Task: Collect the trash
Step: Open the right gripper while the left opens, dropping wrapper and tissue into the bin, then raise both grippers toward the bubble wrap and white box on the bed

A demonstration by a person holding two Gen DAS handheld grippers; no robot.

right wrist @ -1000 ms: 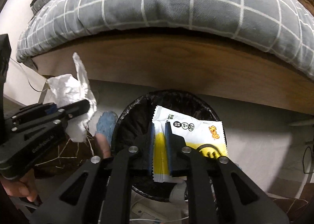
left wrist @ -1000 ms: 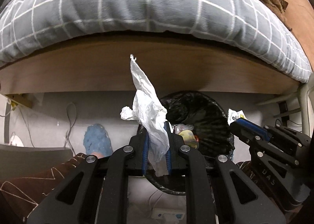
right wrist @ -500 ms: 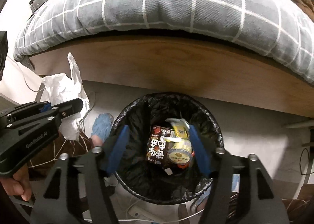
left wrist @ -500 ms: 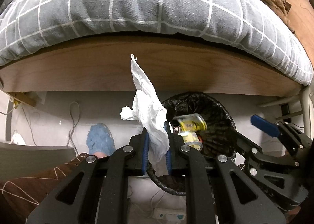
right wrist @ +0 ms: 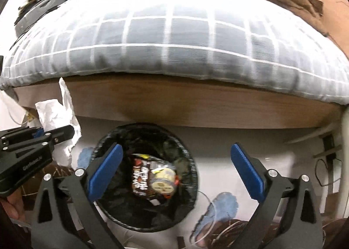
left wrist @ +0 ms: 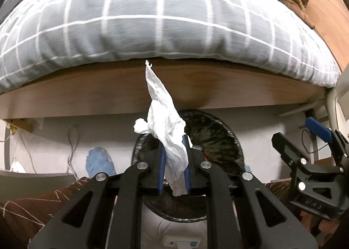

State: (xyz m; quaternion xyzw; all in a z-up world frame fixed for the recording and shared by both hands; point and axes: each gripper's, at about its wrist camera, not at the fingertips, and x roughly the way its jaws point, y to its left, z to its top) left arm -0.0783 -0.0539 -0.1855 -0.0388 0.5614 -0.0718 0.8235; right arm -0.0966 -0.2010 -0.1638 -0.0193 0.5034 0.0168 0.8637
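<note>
Left fingers (left wrist: 174,170) pinch tissue (left wrist: 168,131); right fingers (right wrist: 247,169) spread empty.

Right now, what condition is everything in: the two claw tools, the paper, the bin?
Left gripper: shut on the crumpled tissue.
Crumpled tissue: pinched between the pads, sticking up, not in the bin.
Right gripper: open, empty, above the bin.
Trash bin: black-lined, uncovered, partly filled.
Snack wrapper: lying inside the bin.

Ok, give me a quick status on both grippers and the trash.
Left gripper shut on crumpled tissue, above trash bin. Right gripper open, empty. Wrappers in bin. Nothing blocking.
</note>
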